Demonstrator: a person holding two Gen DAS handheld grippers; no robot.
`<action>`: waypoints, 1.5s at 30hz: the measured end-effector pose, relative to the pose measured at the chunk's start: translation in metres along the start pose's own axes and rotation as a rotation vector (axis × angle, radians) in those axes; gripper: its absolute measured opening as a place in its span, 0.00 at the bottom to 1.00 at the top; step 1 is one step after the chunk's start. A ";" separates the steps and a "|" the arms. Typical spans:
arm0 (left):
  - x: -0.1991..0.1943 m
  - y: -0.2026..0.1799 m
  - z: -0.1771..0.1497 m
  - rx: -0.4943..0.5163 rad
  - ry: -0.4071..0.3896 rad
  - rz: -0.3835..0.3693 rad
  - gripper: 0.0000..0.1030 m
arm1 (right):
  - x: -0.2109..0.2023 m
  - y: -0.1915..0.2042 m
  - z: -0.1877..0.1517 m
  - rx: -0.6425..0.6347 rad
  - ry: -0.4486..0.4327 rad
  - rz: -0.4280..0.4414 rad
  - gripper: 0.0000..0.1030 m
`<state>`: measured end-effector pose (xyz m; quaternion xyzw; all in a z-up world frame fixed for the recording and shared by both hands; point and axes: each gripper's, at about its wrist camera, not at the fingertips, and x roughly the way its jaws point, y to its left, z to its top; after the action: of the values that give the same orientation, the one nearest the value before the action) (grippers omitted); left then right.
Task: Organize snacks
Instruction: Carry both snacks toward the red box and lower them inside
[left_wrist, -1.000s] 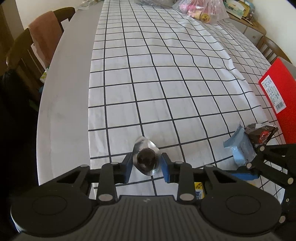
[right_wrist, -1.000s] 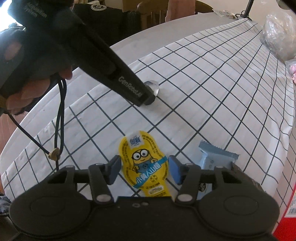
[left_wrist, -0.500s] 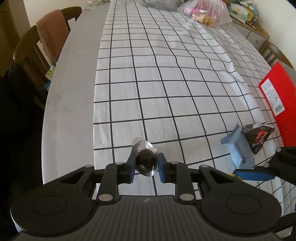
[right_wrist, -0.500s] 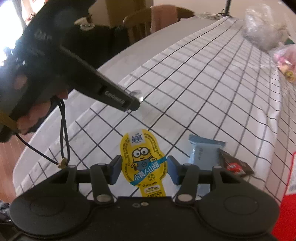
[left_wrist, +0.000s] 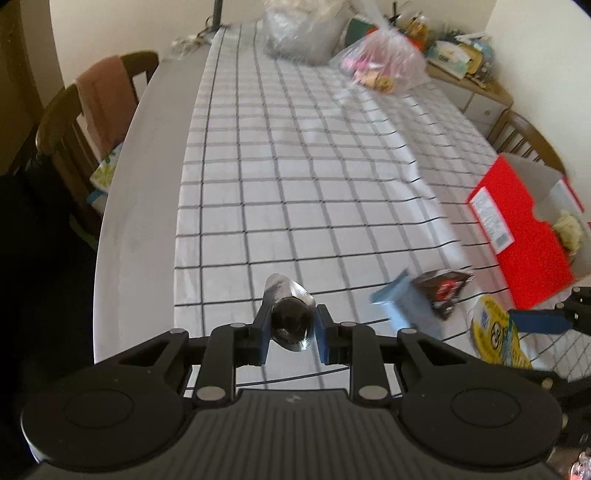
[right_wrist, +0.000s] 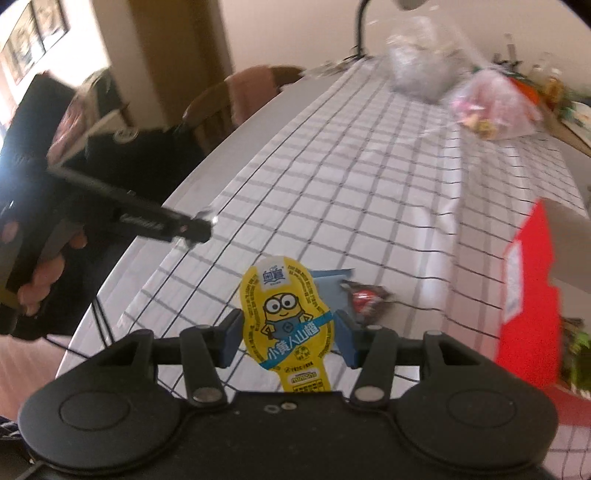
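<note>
One long table (left_wrist: 140, 206) under a black-grid white cloth (left_wrist: 295, 192) fills our frames, with chairs at upper left. Our left gripper (left_wrist: 291, 332) clamps a silver-wrapped dark candy (left_wrist: 290, 317), lengthwise up-frame; our right gripper (right_wrist: 286, 332) pinches the yellow minion pouch (right_wrist: 286, 321), neck toward the camera.

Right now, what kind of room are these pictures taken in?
Most likely a dining room in a home. A long table carries a checked tablecloth, wooden chairs stand around it, and a low wooden cabinet crowded with household things sits against the far wall.
</note>
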<state>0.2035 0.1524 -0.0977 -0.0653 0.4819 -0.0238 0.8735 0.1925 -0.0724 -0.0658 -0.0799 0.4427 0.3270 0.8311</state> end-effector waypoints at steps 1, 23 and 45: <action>-0.004 -0.005 0.001 0.008 -0.006 -0.005 0.23 | -0.006 -0.004 -0.002 0.014 -0.012 -0.008 0.49; -0.042 -0.178 0.038 0.152 -0.100 -0.083 0.23 | -0.120 -0.150 -0.031 0.225 -0.186 -0.159 0.49; 0.032 -0.351 0.078 0.233 -0.039 -0.090 0.23 | -0.092 -0.314 -0.022 0.356 -0.113 -0.177 0.49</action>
<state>0.2934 -0.1910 -0.0354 0.0147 0.4555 -0.1174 0.8823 0.3341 -0.3677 -0.0554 0.0481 0.4375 0.1733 0.8810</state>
